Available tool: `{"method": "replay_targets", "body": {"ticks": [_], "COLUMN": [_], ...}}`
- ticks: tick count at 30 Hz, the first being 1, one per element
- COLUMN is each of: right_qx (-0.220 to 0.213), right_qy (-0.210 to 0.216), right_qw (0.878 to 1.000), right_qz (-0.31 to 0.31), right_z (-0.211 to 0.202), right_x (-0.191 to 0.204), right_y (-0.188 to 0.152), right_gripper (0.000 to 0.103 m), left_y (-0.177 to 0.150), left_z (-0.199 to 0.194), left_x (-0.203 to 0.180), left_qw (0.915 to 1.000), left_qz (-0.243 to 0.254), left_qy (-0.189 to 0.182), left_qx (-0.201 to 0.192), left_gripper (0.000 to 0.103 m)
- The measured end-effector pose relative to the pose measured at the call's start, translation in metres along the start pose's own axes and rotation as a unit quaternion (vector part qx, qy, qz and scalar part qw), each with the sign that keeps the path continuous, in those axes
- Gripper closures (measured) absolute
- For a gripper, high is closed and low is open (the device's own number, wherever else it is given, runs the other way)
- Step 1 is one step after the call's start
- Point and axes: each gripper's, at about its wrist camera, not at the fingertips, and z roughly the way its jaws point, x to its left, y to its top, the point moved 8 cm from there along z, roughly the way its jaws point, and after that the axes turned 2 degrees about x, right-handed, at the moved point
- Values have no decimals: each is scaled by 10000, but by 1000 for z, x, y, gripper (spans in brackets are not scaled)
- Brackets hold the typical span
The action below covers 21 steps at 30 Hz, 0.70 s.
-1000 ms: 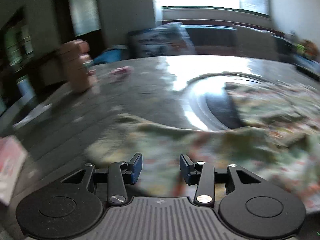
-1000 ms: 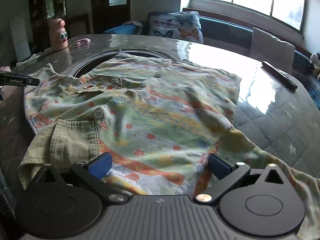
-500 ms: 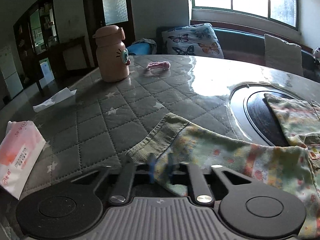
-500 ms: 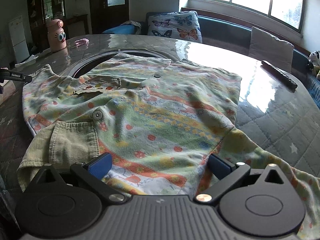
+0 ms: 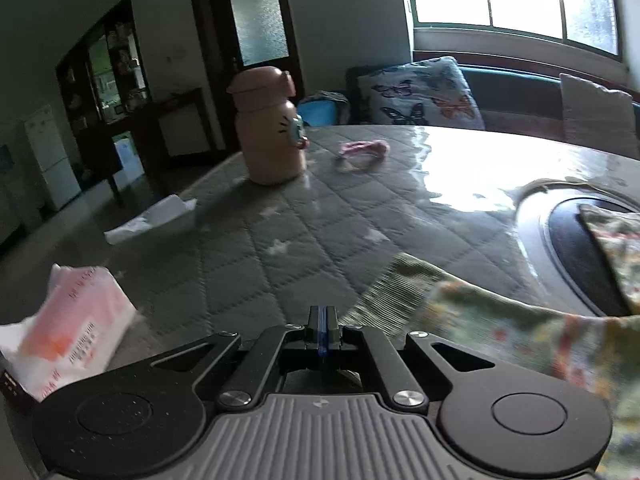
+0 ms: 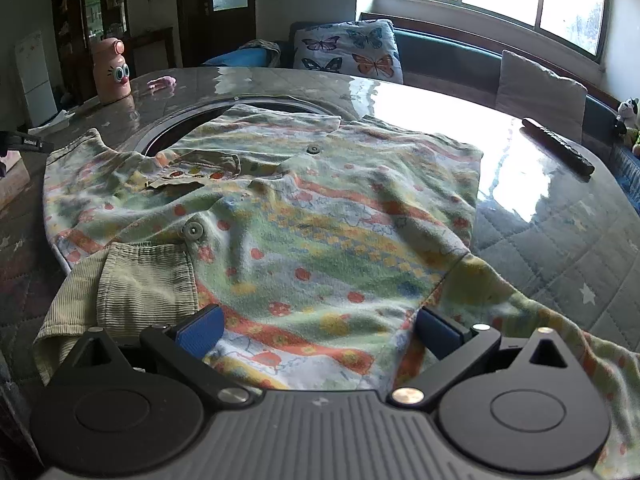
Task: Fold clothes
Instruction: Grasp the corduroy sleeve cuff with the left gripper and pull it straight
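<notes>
— How do the left gripper's fingers stand?

— Pressed together, blue pads face to face with no gap showing. The ribbed cuff of the patterned shirt lies just right of the tips; whether any cloth is pinched between them cannot be told from the left wrist view, which is blurred there.

— And the right gripper?

— Spread wide, its two blue pads far apart and holding nothing. It sits low over the near hem of the shirt, the cloth passing between and under the pads.

— Where does the shirt lie?

— Spread flat on the quilted table, front up, two round buttons showing. Its far part covers the dark round inset in the table's middle. A corduroy-like patch sits at the near left corner, and one sleeve trails off toward the near right.

— What else is on the table?

— A pink bottle with cartoon eyes at the far left, a small pink item beside it, and a dark remote at the far right. The left wrist view adds a tissue pack at the near left and a crumpled white paper beyond it. A butterfly cushion rests on the bench under the window.
</notes>
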Motion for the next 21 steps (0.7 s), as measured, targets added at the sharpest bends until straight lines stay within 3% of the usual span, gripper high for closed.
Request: {"method": "replay_targets", "body": {"ticks": [2,10,14,19,20,21], "right_qx": [-14,-79,-75,-84,-86,-88], "right_qy": [-19,-31,-14,-11,-12,-14], "right_qw": [10000,9999,9999,9999,9999,9999], "right_qz": [-21,-104,-127,-80,-76,-73], "right_z": [-1,-3,-2,0,0,0], "right_x": [1,5,6,5,4,4], "right_y": [1,7,7,6,6,6], "right_gripper": [0,0,0,0,0,0], "left_y": [1,-9,-13,-15,-15,-15], "left_z": [4,-13,-17,-8,-8,-8], "left_x": [4,0,-4,-14,-15,-16], "left_qw": [10000,9967,9947,9944,9943,9942], "left_qz": [-1,-337,-418,-329,-318,-302], "left_qy": [-7,-676,-886,-912,-931,-955], "left_qx": [76,281,313,431,416,383], "left_gripper": [103,96,58,61,69,87]}}
